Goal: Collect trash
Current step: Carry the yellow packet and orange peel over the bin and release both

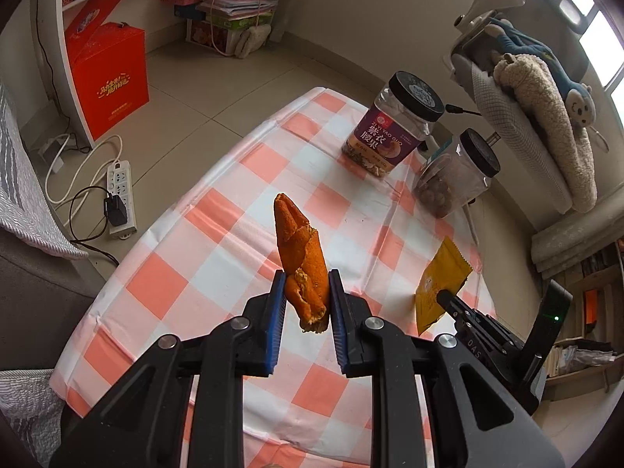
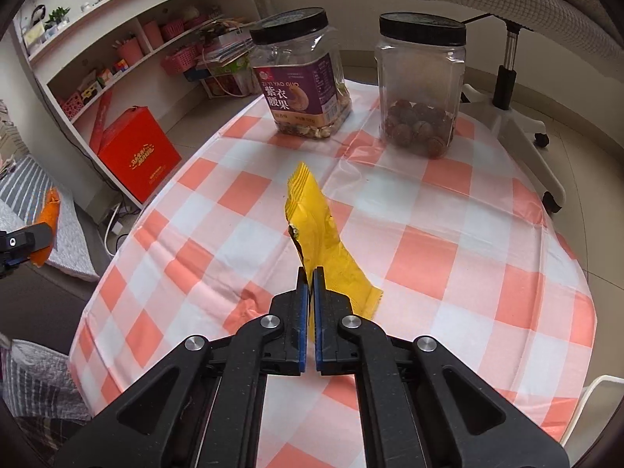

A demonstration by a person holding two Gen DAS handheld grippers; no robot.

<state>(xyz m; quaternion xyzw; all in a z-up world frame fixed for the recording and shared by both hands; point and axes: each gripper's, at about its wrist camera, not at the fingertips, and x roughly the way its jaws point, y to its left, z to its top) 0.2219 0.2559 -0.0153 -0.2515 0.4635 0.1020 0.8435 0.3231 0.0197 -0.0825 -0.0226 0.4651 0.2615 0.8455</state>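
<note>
Surface: pink-and-white checked tablecloth (image 2: pixel 448 210) covered the table, with pale floor tiles around it.
Left fingers: blue pads (image 1: pixel 276 312) were narrowed onto a curled strip of orange peel (image 1: pixel 300 257), pinching its lower end.
Left gripper (image 1: pixel 304 284): held the orange peel raised above the tablecloth, the peel's tip pointing toward the purple-label jar.
Right fingers: blue pads (image 2: pixel 301 304) were almost together, with the edge of a yellow snack wrapper (image 2: pixel 319 241) clamped between them.
Right gripper (image 2: pixel 310 277): held the yellow snack wrapper lifted clear of the tablecloth, on the near side of the purple-label jar; in the left wrist view this gripper (image 1: pixel 444 296) and its wrapper (image 1: pixel 438 284) appeared to the right of the peel.
Purple-label jar (image 2: pixel 304 78): stood upright at the far edge of the tablecloth, black lid on, nuts in the bottom.
Clear jar (image 2: pixel 421 85): stood upright just right of the purple-label jar, black lid on, round brown nuts inside.
Red box (image 2: pixel 136 152): sat on the floor left of the purple-label jar, against the white shelf (image 2: pixel 97 31).
Power strip (image 1: pixel 121 195): lay on the floor near the red box, a black plug in it.
Office chair (image 2: pixel 511 74): stood on the floor beyond the clear jar, to the right of the purple-label jar.
</note>
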